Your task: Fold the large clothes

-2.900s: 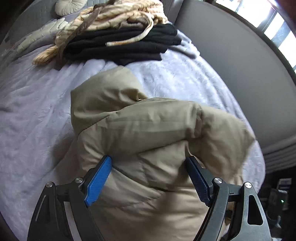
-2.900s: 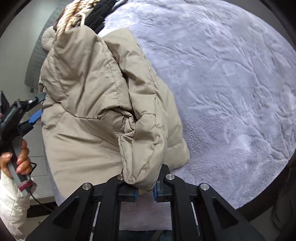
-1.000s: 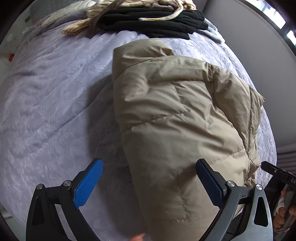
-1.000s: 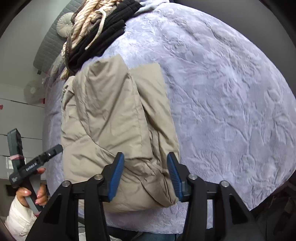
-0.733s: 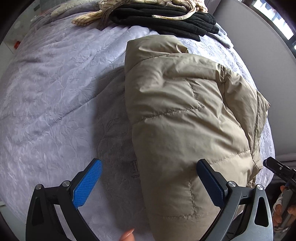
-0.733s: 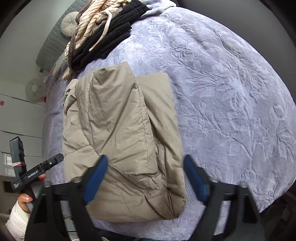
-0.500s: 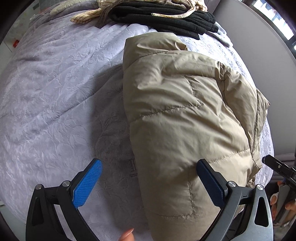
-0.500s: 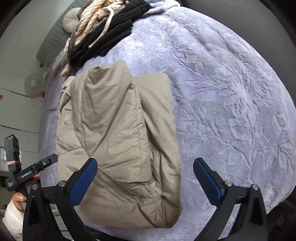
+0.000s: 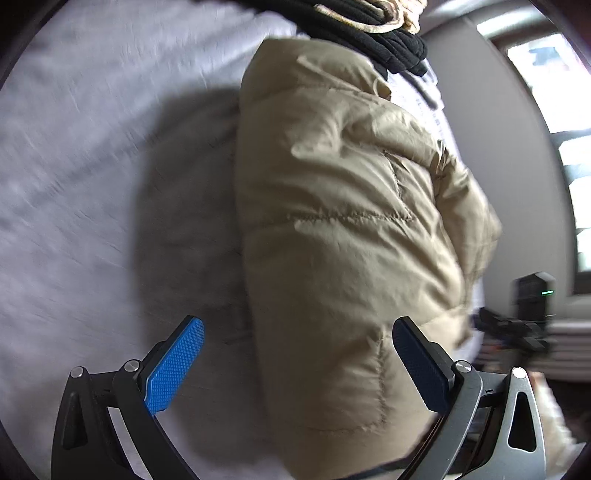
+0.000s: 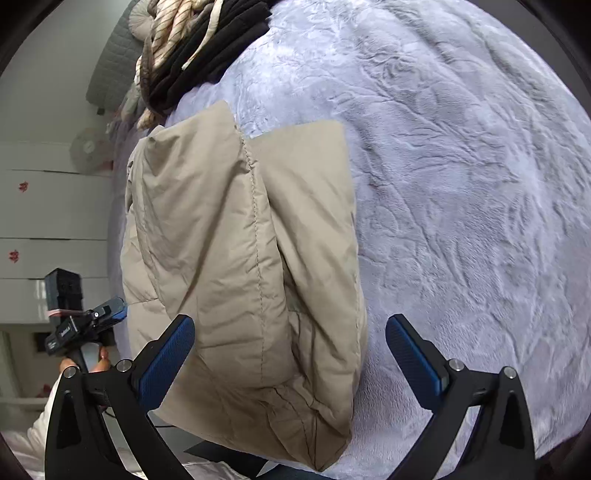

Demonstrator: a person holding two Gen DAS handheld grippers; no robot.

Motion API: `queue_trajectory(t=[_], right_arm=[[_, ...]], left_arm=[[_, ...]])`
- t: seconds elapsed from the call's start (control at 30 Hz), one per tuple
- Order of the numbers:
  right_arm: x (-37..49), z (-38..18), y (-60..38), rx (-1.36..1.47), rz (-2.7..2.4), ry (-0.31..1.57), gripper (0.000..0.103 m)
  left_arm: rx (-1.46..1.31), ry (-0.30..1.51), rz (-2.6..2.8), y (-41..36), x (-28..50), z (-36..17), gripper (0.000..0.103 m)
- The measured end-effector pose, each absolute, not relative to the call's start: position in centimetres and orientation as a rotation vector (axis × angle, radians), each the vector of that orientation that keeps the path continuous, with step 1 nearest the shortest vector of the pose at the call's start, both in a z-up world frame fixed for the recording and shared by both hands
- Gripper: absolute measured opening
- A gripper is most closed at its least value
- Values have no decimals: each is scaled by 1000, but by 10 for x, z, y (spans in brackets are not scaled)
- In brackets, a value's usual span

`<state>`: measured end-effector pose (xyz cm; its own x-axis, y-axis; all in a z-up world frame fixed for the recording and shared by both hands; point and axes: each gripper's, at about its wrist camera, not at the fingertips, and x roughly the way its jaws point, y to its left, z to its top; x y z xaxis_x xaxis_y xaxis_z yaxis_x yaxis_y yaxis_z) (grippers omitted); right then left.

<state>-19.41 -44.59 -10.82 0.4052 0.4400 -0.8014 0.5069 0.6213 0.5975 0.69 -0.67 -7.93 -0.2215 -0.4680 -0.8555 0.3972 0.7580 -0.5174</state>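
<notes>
A beige puffer jacket lies folded into a long bundle on the lavender bedspread; it also shows in the right wrist view. My left gripper is open and empty, its blue pads either side of the jacket's near end, close above it. My right gripper is open and empty, its jaws spread wide over the jacket's near corner. The left gripper also shows at the left edge of the right wrist view.
A pile of folded black clothes with a beige striped garment on top lies at the far end of the bed, just beyond the jacket. A grey wall and a window run along the right. White drawers stand at the left.
My right gripper let go of the jacket's edge and opened wide. The jacket now lies flat on the bed. My left gripper has swung closer and lower over the jacket; its view is blurred.
</notes>
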Motion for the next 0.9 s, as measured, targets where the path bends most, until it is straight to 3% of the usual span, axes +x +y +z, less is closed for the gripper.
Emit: queue_trajectory(t=[0.2,0.6,0.73,0.8,0.9], right_arm=[[-175,-138,-449,1046,52,1238,103],[-125,-192,-451,1220,223,1225,103],[-122,-193,-444,1265,202,1197,103],[-125,-189,-440,1304,209,1169,100],[-127,-175,-431,1321,230,1127,84]], left_arm=[[-270,1718,-908,-12,15,-116,102],[-400,1778,-894,-38,13,-164,103],[-373,1733,-882,-51,6,-155,102],[-350,1701,-902,-56,1,-143,95],[-368,1652,-958,-54,3,-122,87]])
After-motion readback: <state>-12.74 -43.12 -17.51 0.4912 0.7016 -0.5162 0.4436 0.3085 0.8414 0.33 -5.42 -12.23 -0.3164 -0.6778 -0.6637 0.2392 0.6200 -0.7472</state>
